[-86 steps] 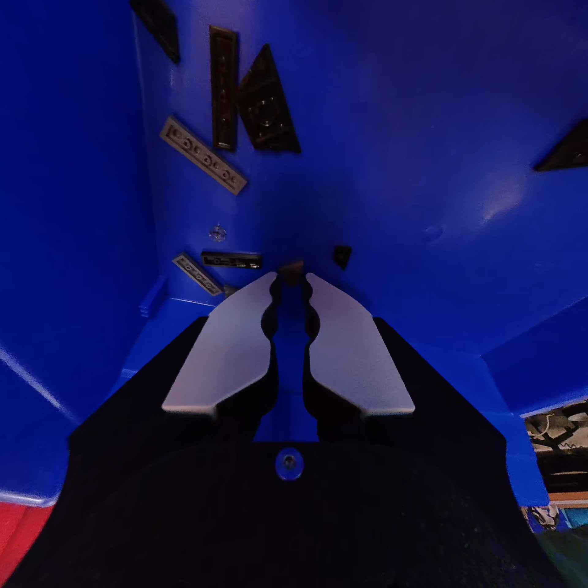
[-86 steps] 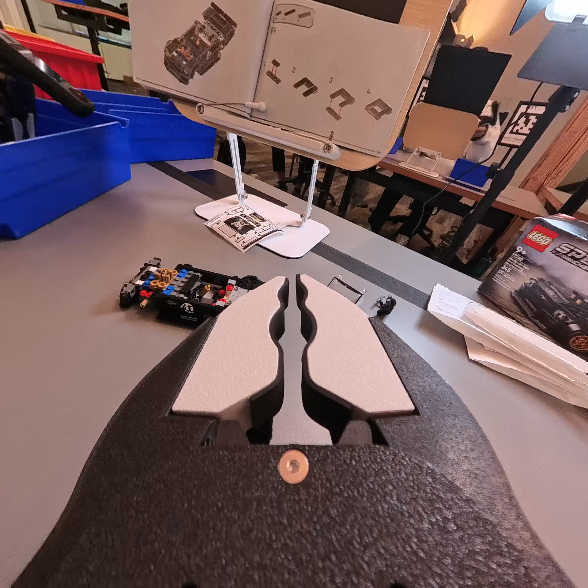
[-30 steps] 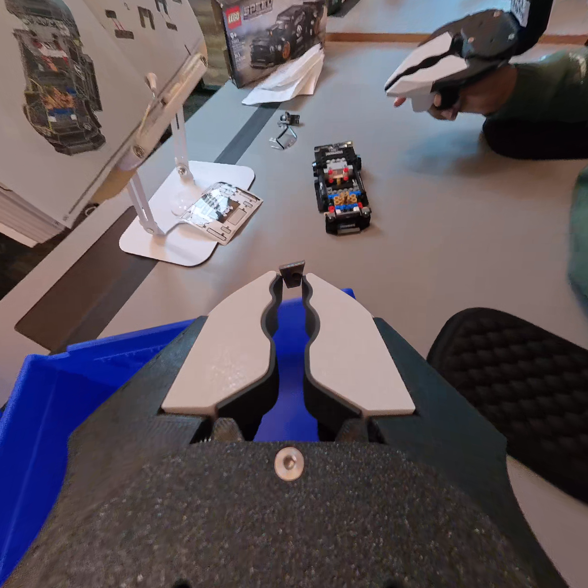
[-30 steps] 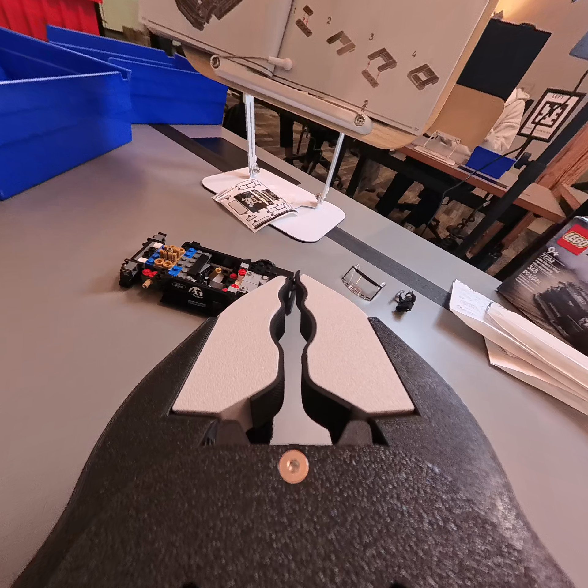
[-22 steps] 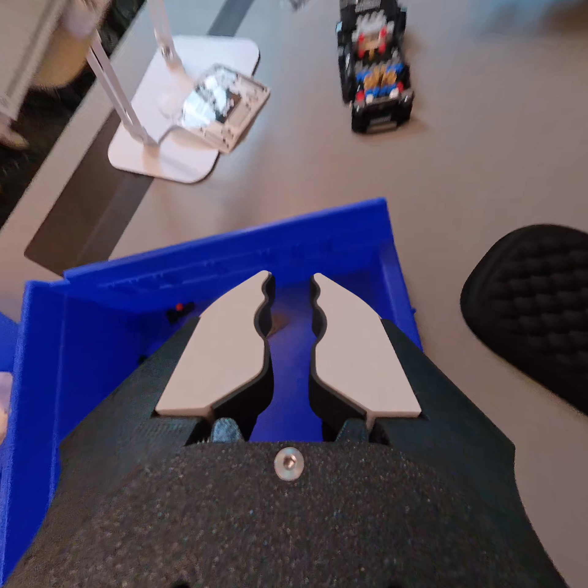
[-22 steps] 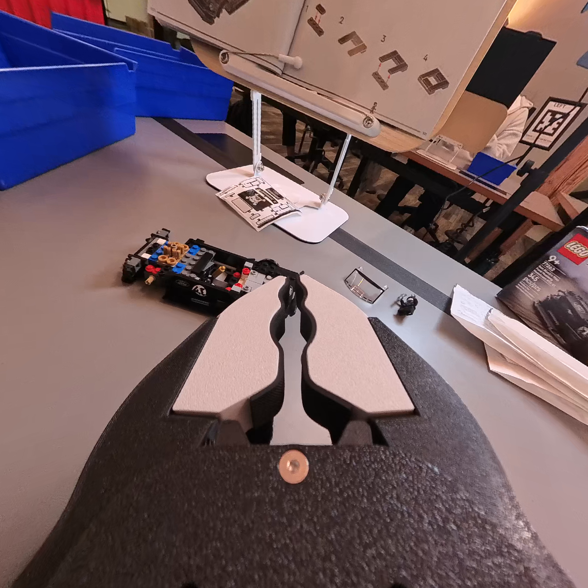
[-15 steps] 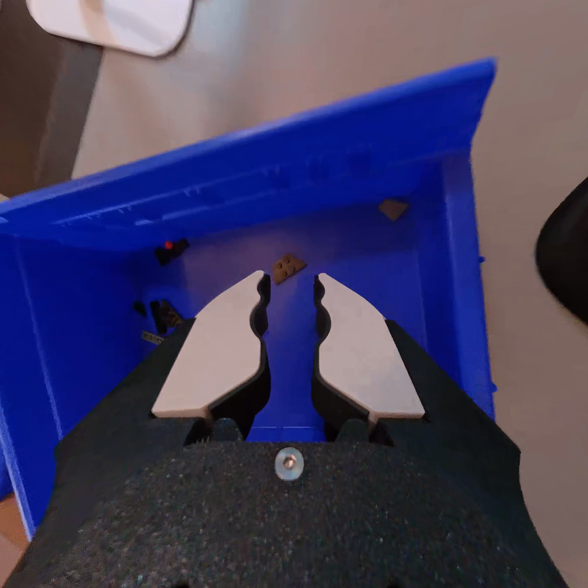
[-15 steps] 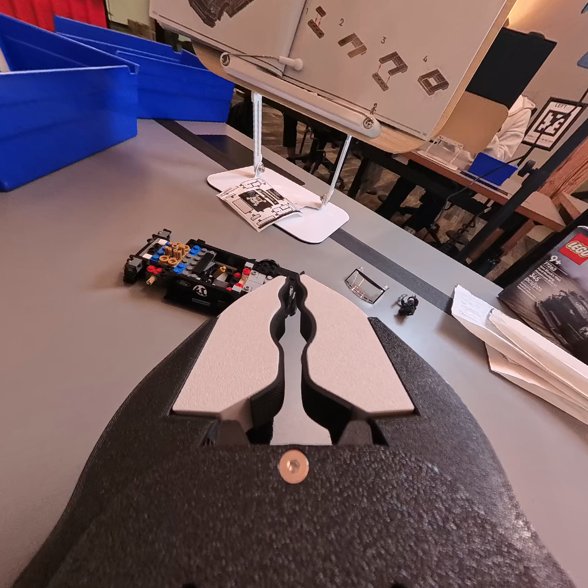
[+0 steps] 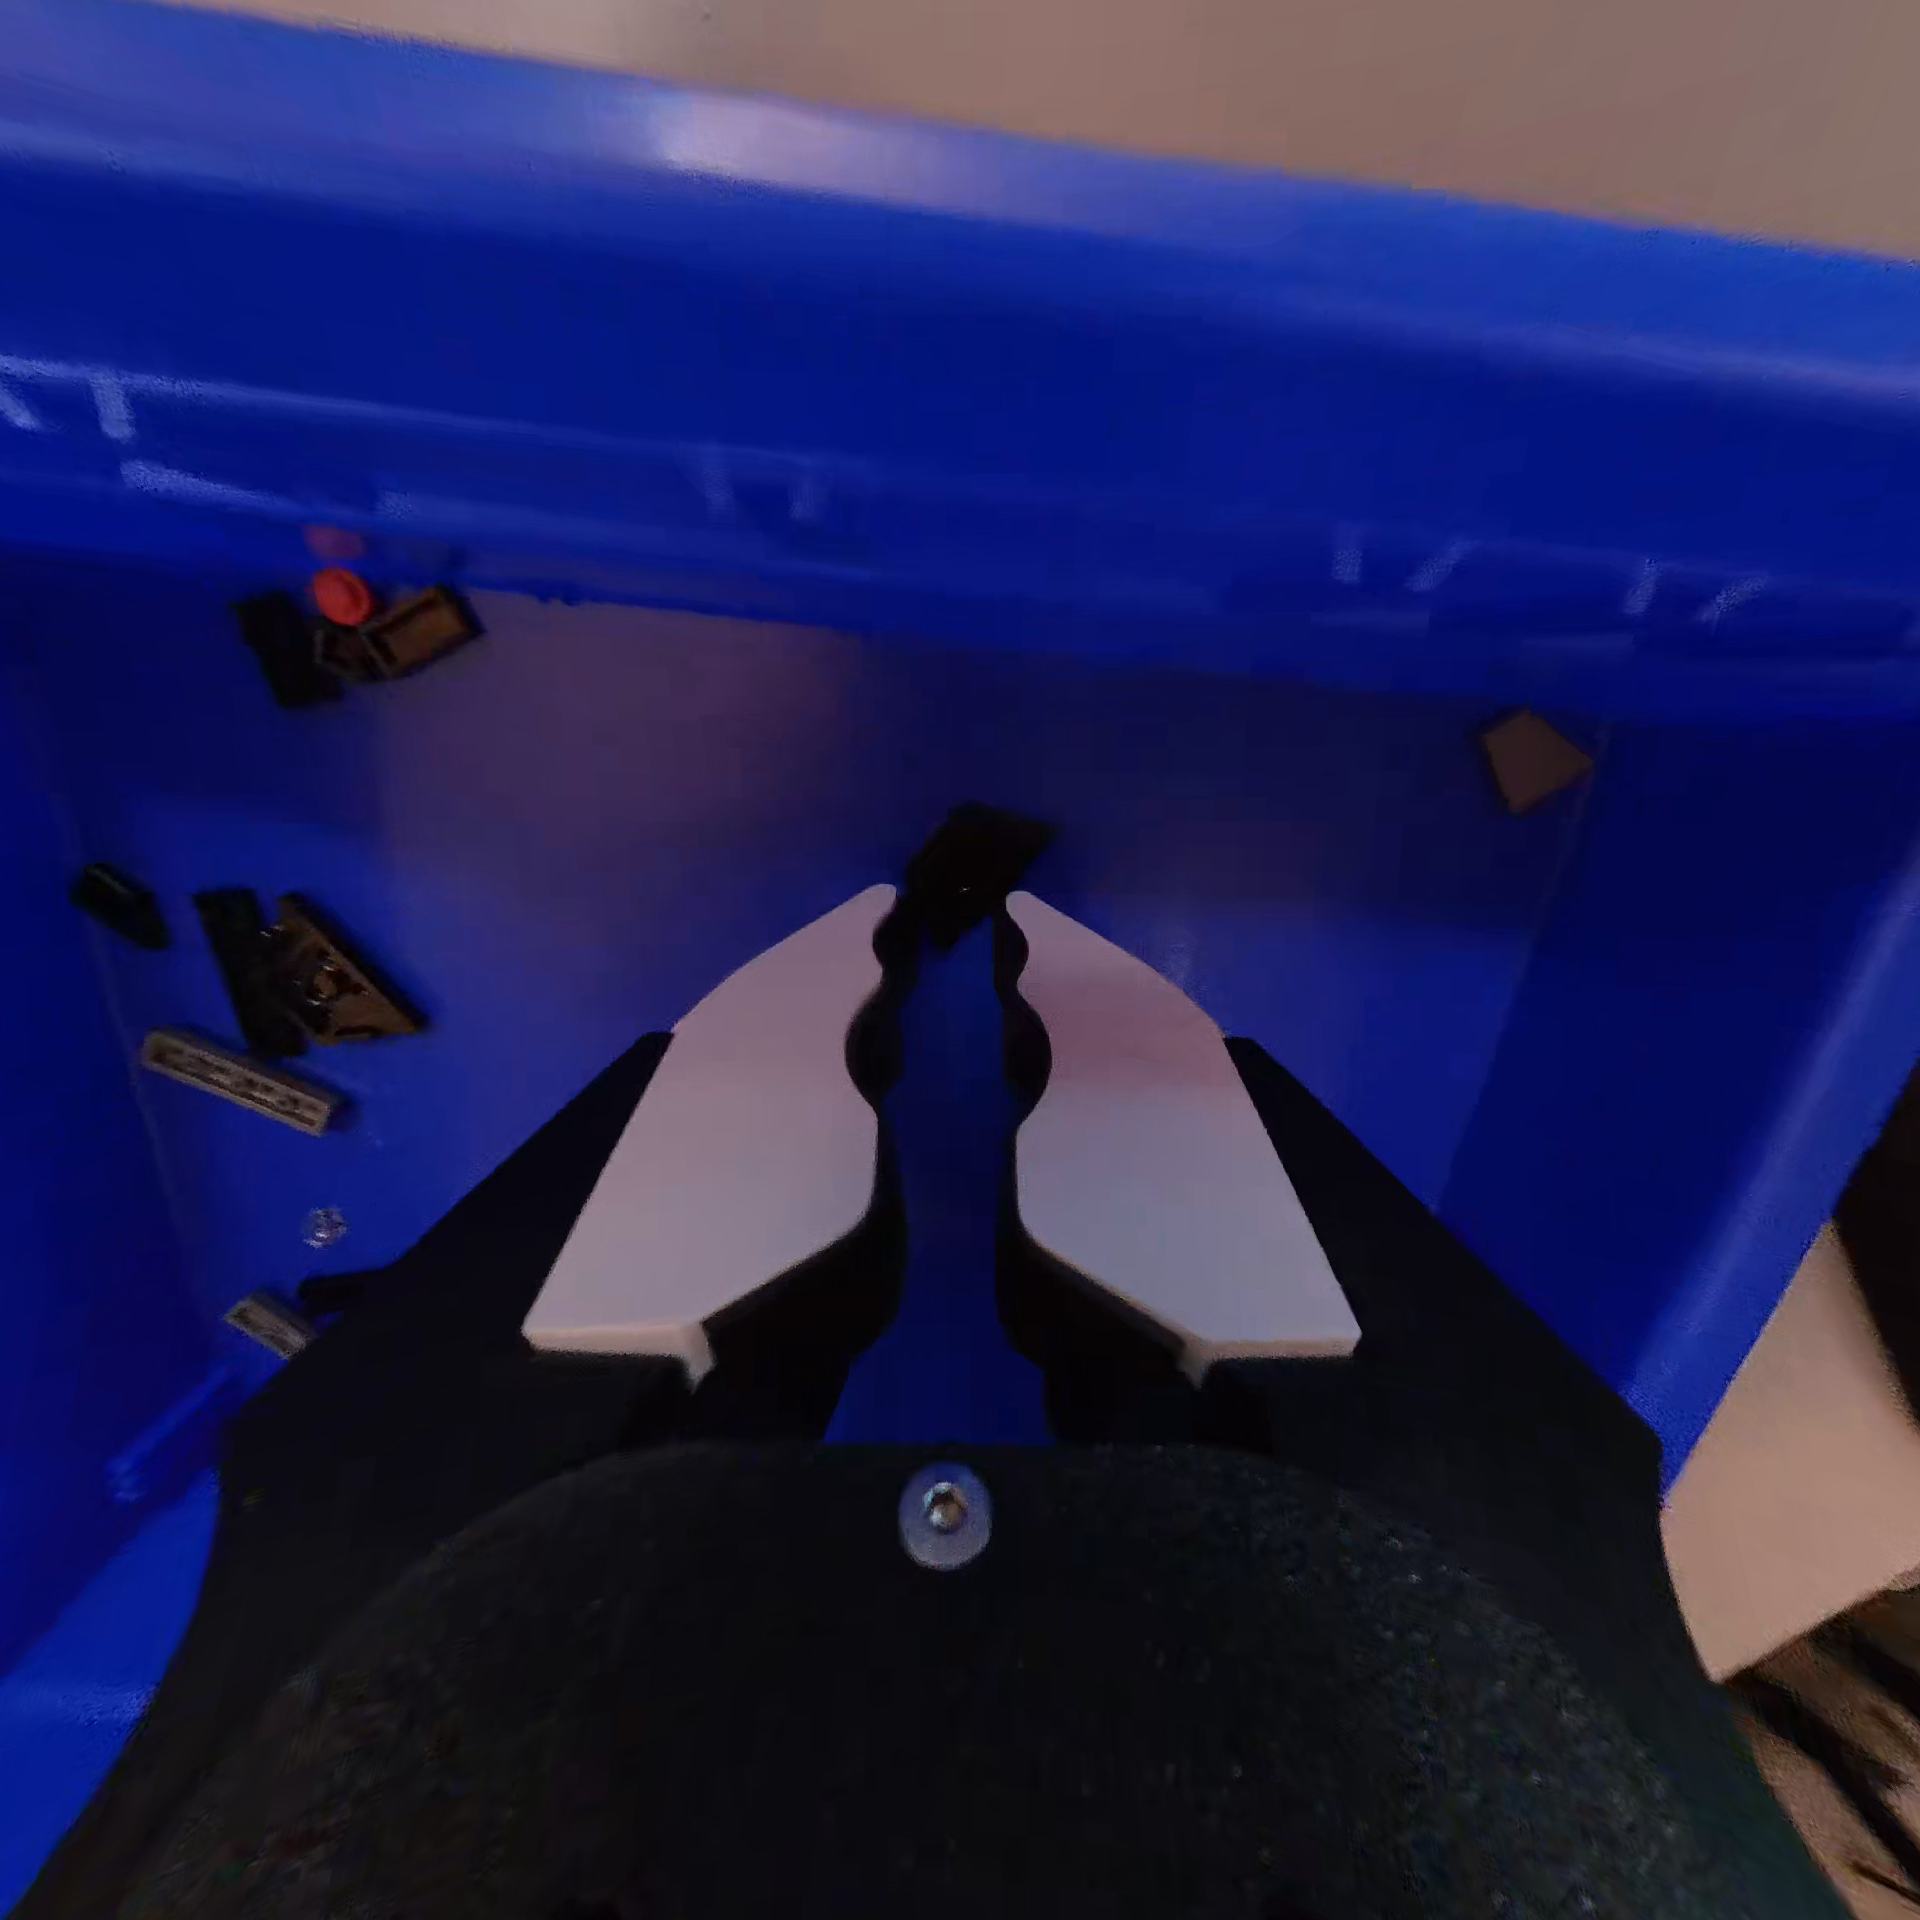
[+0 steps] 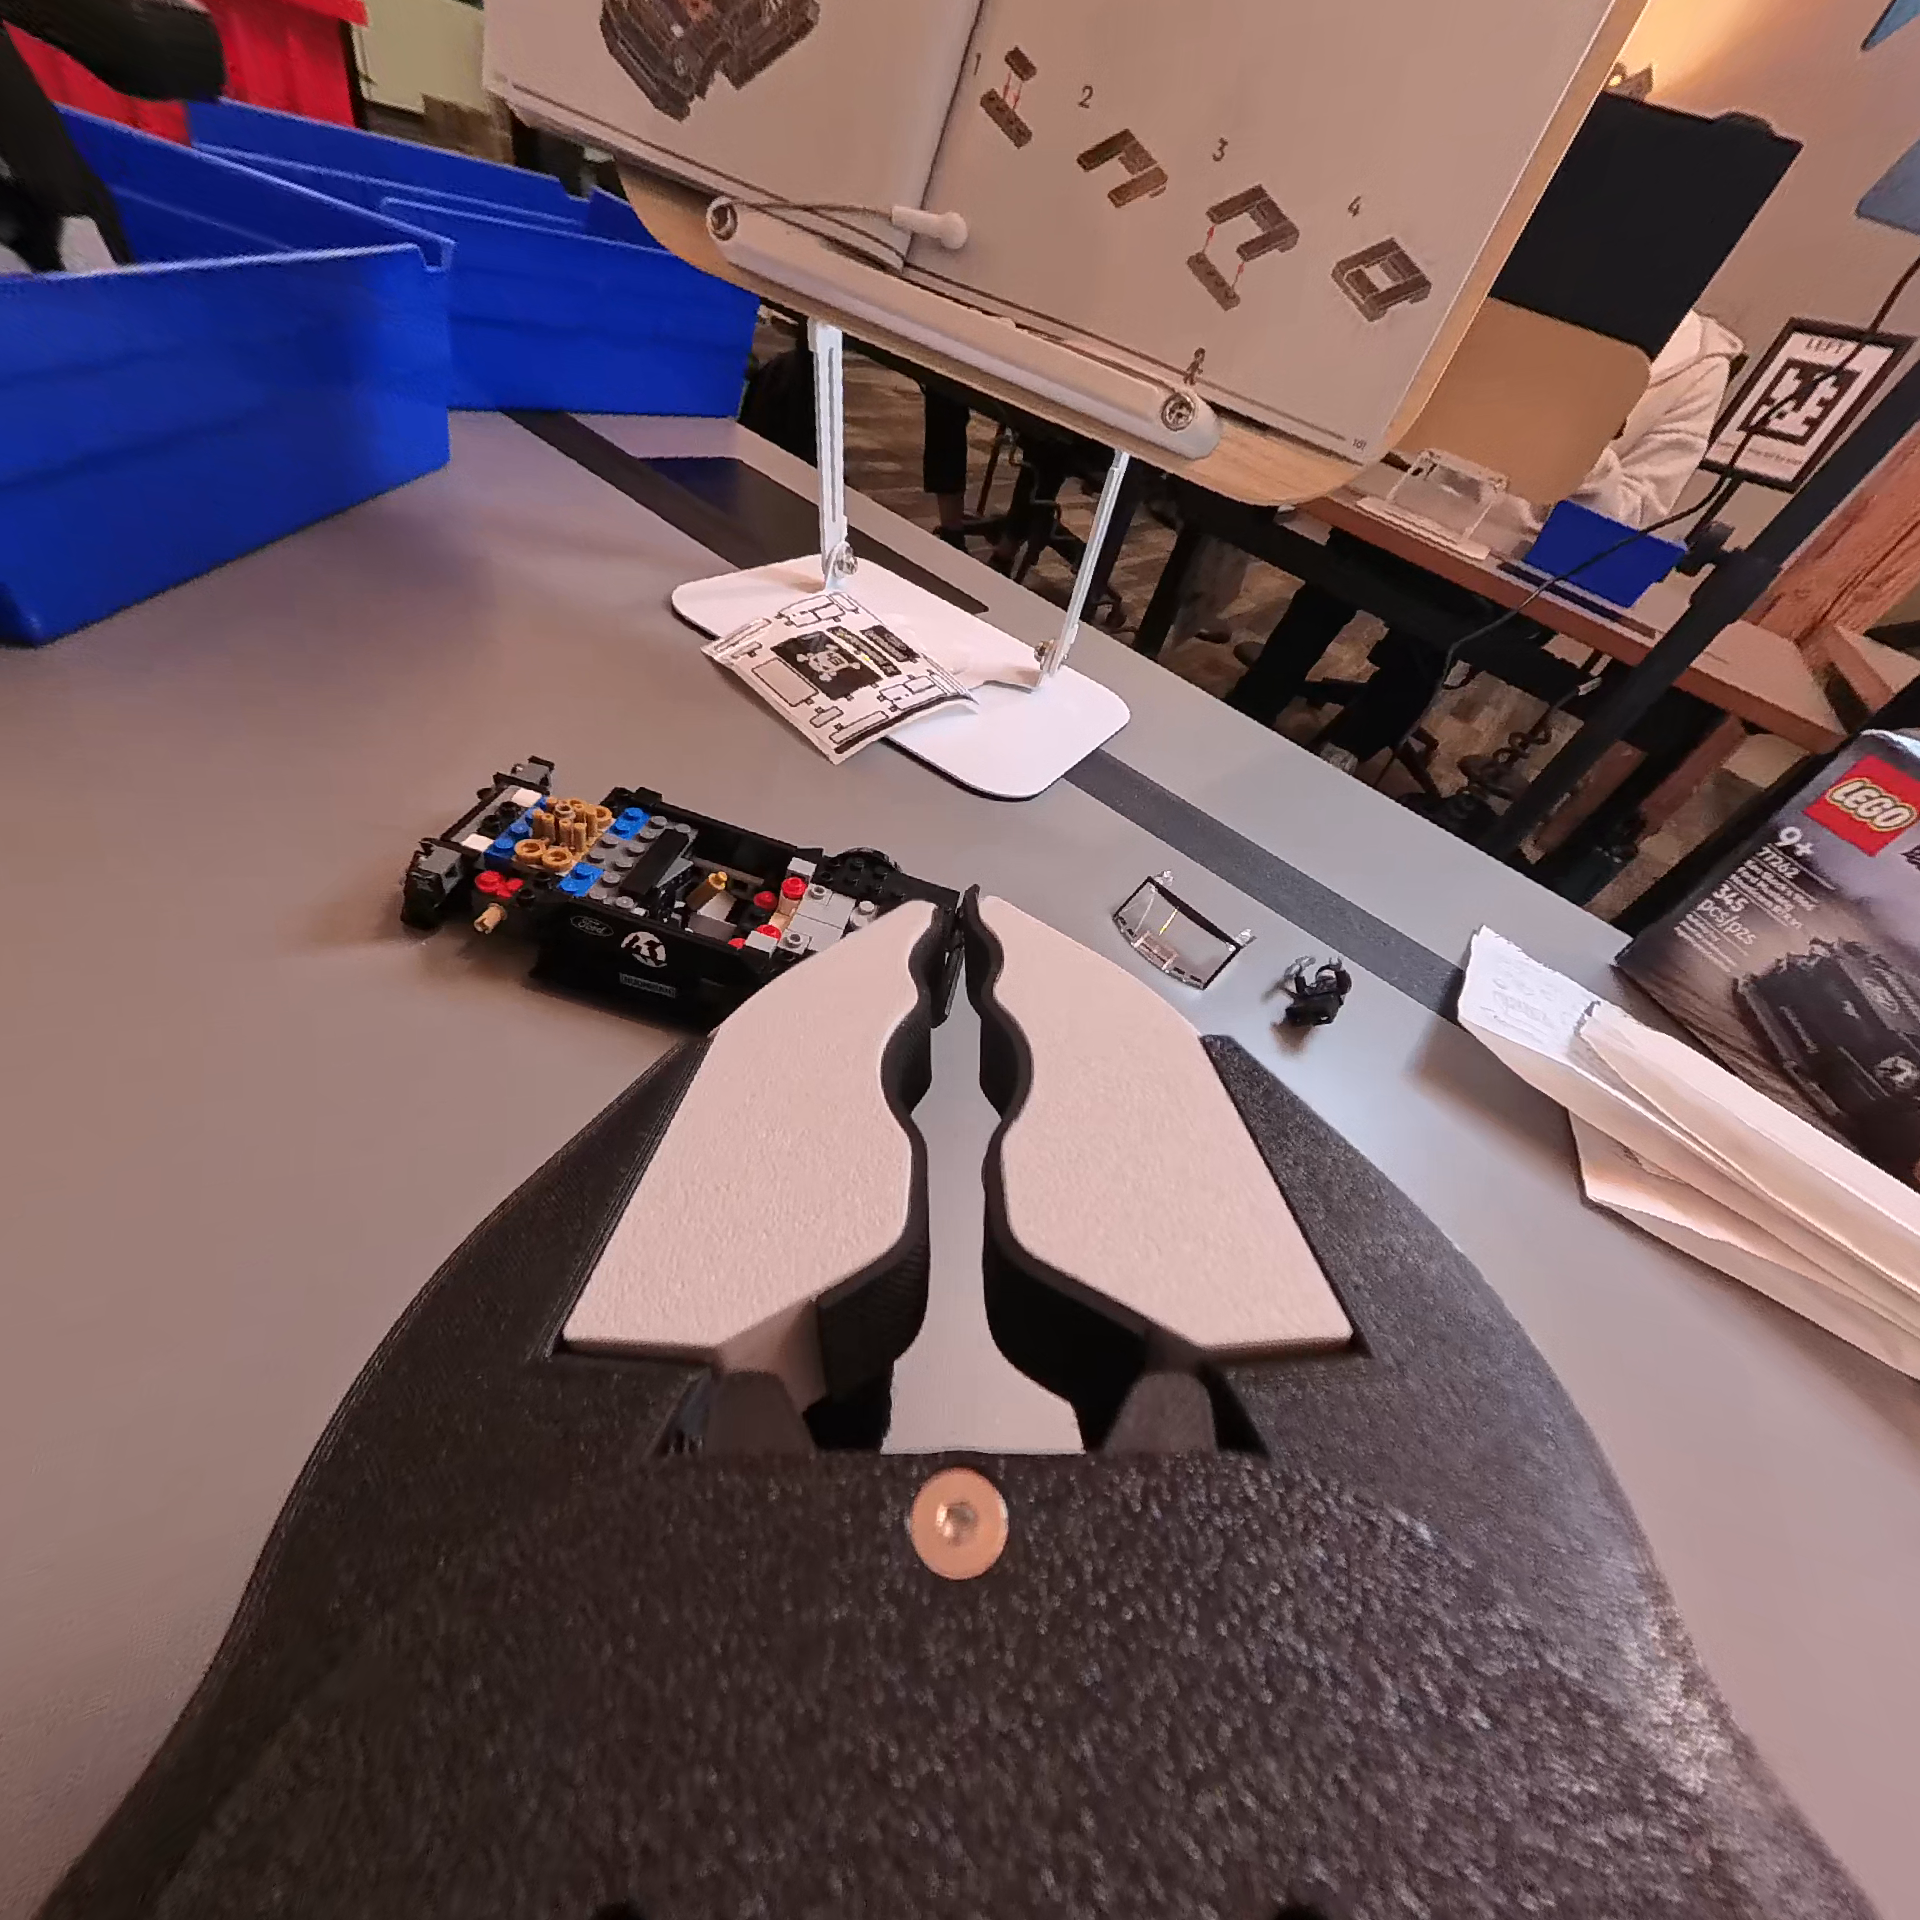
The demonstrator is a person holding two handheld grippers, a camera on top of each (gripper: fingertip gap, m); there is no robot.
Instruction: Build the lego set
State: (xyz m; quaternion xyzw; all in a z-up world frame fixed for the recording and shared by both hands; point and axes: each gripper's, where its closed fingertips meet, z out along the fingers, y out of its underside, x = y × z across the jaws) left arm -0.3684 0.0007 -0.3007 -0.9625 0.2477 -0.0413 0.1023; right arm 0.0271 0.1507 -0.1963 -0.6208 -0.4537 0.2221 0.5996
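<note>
the left gripper, over the table 1 s ago, is now reaching into the blue bin, fingers narrowly spread around a dark wedge piece at its tips. the right gripper is staying pressed together just right of the lego car; likely a part swap.

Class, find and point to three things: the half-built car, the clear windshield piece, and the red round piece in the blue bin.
half-built car (image 10: 665, 894): right wrist view, on its studded middle.
clear windshield piece (image 10: 1179, 928): right wrist view, on its curved pane.
red round piece (image 9: 341, 595): left wrist view, on its top, in the bin's far left corner.
</note>
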